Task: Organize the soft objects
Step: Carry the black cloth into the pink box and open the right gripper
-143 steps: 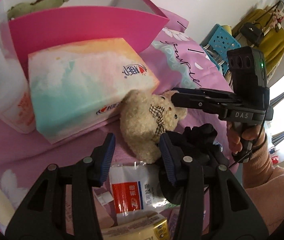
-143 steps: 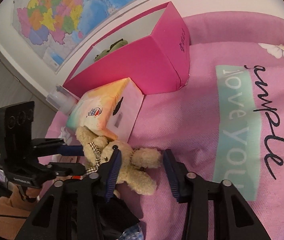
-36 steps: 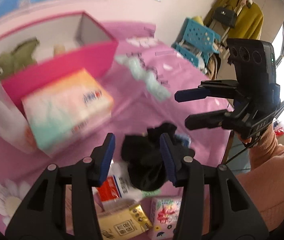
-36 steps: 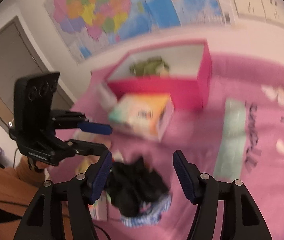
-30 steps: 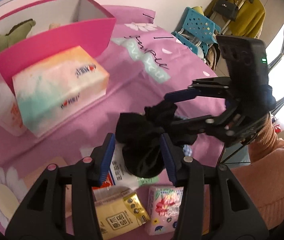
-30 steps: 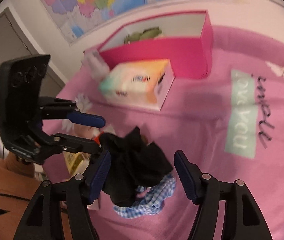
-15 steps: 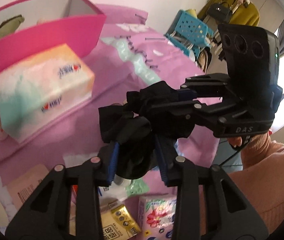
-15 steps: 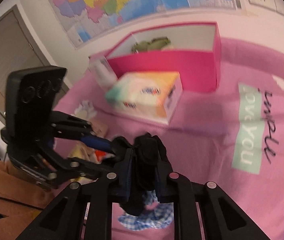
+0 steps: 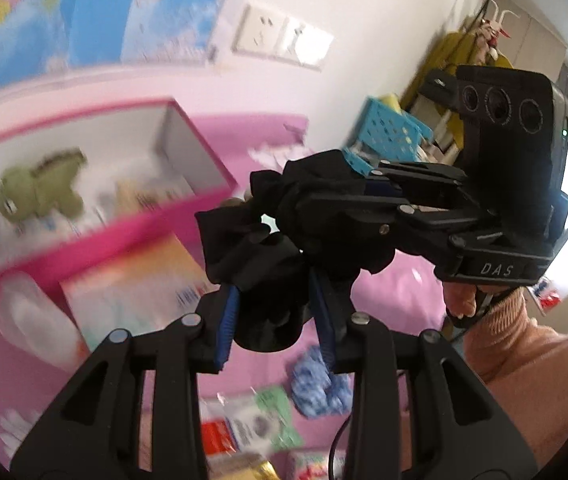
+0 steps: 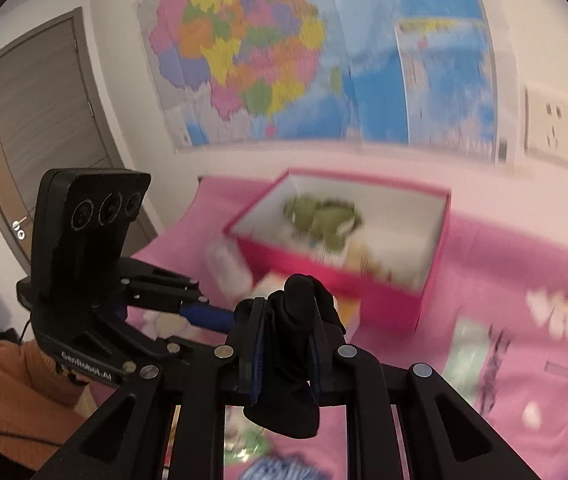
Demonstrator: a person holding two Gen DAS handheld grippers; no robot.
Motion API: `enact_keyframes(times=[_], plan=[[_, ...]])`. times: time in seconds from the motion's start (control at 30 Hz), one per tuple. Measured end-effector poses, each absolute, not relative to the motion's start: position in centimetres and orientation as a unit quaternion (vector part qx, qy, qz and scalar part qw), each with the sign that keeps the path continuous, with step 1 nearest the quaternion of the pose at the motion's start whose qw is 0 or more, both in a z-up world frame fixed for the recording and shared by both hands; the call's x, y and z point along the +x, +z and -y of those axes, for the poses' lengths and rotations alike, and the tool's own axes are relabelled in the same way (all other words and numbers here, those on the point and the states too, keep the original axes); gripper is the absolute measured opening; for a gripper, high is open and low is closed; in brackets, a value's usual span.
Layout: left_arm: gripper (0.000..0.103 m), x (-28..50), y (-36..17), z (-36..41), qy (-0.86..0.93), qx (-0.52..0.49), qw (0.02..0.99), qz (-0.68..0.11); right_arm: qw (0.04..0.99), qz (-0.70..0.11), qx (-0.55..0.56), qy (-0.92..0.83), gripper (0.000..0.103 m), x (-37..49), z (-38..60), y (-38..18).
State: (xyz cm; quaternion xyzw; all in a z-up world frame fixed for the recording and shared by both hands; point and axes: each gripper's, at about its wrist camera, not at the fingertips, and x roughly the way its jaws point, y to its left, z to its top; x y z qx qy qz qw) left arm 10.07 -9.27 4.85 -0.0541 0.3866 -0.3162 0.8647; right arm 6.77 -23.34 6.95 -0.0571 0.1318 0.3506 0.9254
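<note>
A bundle of black cloth (image 9: 268,252) is held in the air by both grippers. My left gripper (image 9: 274,312) is shut on its lower part. My right gripper (image 10: 284,354) is shut on its other end (image 10: 296,344), and its fingers also show in the left wrist view (image 9: 364,216). The pink open box (image 9: 96,236) lies beyond on the pink bed cover, with a green plush toy (image 9: 40,192) inside; it also shows in the right wrist view (image 10: 336,280). A blue checked cloth (image 9: 320,384) lies on the bed below.
A pastel tissue box (image 9: 136,292) and a clear plastic pack (image 9: 32,320) lie in front of the pink box. Small packets (image 9: 252,424) lie at the near edge. A wall map (image 10: 284,60) and sockets (image 9: 280,40) are behind. A blue basket (image 9: 388,132) stands to the right.
Both grippers closed on the black cloth and lifted it off the bed toward the pink box. Both views now tilt up to the wall. The teddy bear is out of view.
</note>
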Motion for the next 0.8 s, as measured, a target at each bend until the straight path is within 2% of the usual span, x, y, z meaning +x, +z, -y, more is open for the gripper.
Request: enact_keyframes(times=[0.33,0.77,0.8], plan=[[0.037,18.2,6.7,8.1,-0.241,-0.064,0.884,-0.396,0.933,-0.107,-0.061,0.338,0.017,14.1,22.4,12.9],[0.037,27.3,4.1,7.1,-0.165,-0.060,0.868,-0.465,0.942,-0.136,-0.081,0.295,0.017,24.8,20.7,14.0],[0.037,27.8,3.9,6.9,-0.149,-0.060,0.866,-0.473,0.944,-0.139,-0.082,0.288,0.020,25.6,20.7,13.8]])
